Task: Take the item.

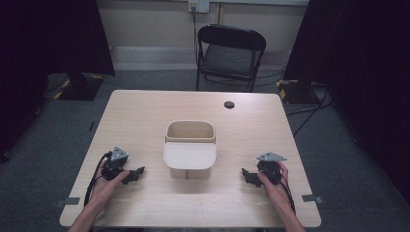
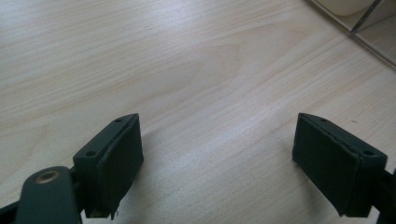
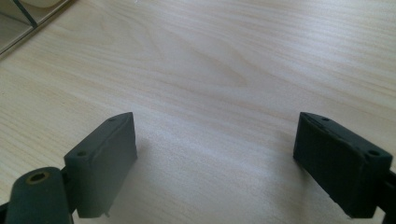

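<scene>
- Nearest the high camera, two forearms come in from the bottom edge, each hand resting on the table (image 1: 145,116) with a gripper.
- Left gripper (image 1: 137,173) lies at about 8 o'clock from the table's middle, its jaws pointing towards 3 o'clock; the jaws stand wide apart, with bare wood between them in the left gripper view (image 2: 217,154).
- Right gripper (image 1: 247,176) lies at about 4 o'clock, its jaws pointing towards 9 o'clock; the jaws are likewise spread with nothing between them (image 3: 215,156).
- Between the two grippers, near the table's middle, stands a beige bin (image 1: 190,145), open at the top, with a flap-like lid leaning out on its near side; it is well apart from both grippers.
- At 12 o'clock beyond the table stands a black folding chair (image 1: 231,53).
</scene>
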`<action>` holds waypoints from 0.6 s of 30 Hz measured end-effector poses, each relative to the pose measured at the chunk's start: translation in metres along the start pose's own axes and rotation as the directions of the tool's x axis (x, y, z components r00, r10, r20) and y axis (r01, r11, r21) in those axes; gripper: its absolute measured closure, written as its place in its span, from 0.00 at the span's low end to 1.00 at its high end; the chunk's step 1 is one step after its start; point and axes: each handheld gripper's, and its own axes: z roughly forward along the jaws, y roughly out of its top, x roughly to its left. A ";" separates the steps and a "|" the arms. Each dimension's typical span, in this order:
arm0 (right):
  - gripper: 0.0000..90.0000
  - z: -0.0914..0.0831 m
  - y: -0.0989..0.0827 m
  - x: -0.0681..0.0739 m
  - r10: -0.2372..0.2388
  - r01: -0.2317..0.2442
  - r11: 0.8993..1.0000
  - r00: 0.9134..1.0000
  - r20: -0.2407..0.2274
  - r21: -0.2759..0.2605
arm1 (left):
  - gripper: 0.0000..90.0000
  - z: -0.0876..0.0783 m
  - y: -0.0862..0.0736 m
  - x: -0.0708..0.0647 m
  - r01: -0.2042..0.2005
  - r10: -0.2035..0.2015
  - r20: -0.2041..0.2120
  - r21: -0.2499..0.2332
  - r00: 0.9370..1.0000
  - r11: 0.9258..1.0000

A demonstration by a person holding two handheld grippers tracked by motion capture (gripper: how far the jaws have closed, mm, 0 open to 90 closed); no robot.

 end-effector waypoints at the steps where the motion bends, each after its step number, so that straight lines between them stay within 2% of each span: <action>1: 0.14 0.000 0.000 0.000 0.000 0.000 1.000 1.000 0.000 0.000 | 0.18 0.000 0.000 -0.001 -0.001 0.001 0.009 -0.002 1.000 1.000; 3: 0.14 0.000 0.000 0.000 0.000 0.000 1.000 1.000 0.000 0.000 | 0.18 -0.001 0.001 -0.001 -0.013 0.013 0.017 -0.001 1.000 1.000; 4: 0.14 0.000 0.000 0.000 0.000 0.000 1.000 1.000 0.000 0.000 | 0.18 -0.001 0.002 -0.003 0.000 0.000 0.024 -0.015 1.000 1.000; 10: 0.14 0.000 0.000 0.000 0.000 0.000 1.000 1.000 0.000 0.000 | 0.18 -0.005 0.005 -0.005 -0.011 0.013 0.042 -0.046 0.999 0.999; 16: 0.14 0.000 0.000 0.000 0.000 0.000 1.000 1.000 0.000 0.000 | 0.18 -0.011 0.010 -0.010 -0.022 0.028 0.069 -0.095 0.997 0.995; 18: 0.14 0.000 0.000 0.000 0.000 0.000 1.000 1.000 0.000 0.000 | 0.18 -0.014 0.013 -0.014 -0.018 0.029 0.086 -0.129 0.996 0.991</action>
